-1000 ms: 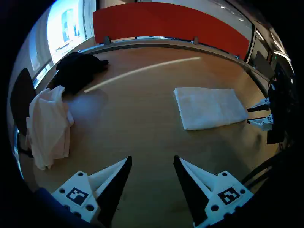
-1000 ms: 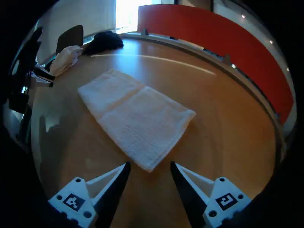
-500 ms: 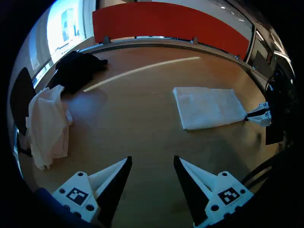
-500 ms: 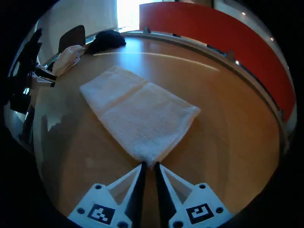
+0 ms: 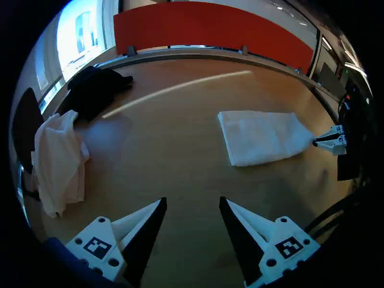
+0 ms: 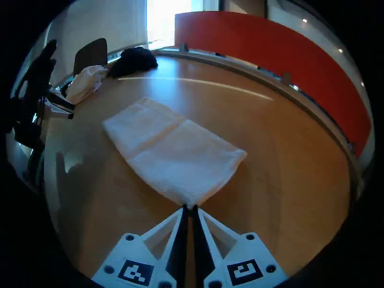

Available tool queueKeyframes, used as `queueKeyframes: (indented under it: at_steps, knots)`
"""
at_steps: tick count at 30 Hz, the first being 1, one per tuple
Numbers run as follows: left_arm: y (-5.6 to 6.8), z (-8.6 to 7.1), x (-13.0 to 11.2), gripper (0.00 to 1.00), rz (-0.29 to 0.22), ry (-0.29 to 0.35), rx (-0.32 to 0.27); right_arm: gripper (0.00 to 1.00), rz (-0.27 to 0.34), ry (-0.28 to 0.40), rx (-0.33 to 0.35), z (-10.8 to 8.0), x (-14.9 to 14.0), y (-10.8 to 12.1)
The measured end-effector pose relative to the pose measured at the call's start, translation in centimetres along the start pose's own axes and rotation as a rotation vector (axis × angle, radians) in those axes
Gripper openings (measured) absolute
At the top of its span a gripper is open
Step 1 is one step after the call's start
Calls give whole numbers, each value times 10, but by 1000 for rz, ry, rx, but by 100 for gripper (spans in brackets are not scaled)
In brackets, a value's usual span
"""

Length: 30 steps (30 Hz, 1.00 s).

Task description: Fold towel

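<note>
A white folded towel (image 6: 173, 156) lies on the wooden table (image 6: 288, 158). My right gripper (image 6: 188, 209) is shut on the towel's near corner, which is raised a little off the wood. In the left gripper view the same towel (image 5: 261, 137) lies at the right, with the right gripper (image 5: 317, 141) pinching its right corner. My left gripper (image 5: 192, 204) hovers open over bare wood, well short and to the left of the towel. From the right gripper view, the left gripper (image 6: 62, 108) sits at the far left edge.
A heap of white cloths (image 5: 57, 161) lies at the table's left edge, with a dark garment (image 5: 93, 89) behind it. A red partition (image 5: 211, 29) runs along the far side. A dark chair back (image 6: 91, 53) stands beyond the table.
My right gripper closed on the towel's near corner and has lifted it slightly, pulling that corner to a point. The left gripper has stayed put and open.
</note>
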<state>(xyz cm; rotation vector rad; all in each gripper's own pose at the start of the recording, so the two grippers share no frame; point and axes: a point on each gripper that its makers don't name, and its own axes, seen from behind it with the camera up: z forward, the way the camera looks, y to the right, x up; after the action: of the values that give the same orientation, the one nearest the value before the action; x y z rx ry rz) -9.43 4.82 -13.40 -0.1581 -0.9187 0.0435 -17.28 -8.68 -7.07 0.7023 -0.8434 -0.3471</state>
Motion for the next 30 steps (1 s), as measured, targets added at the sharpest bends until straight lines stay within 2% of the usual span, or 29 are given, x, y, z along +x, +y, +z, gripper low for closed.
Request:
queueKeyframes:
  at_steps: [17, 30]
  knots:
    - [4, 0, 5, 81, 5, 2, -10, 6, -39, 83, -78, -51, 42, 21]
    - [7, -1, 12, 81, 12, 10, -17, 6, -74, 139, -115, -74, 79, 30]
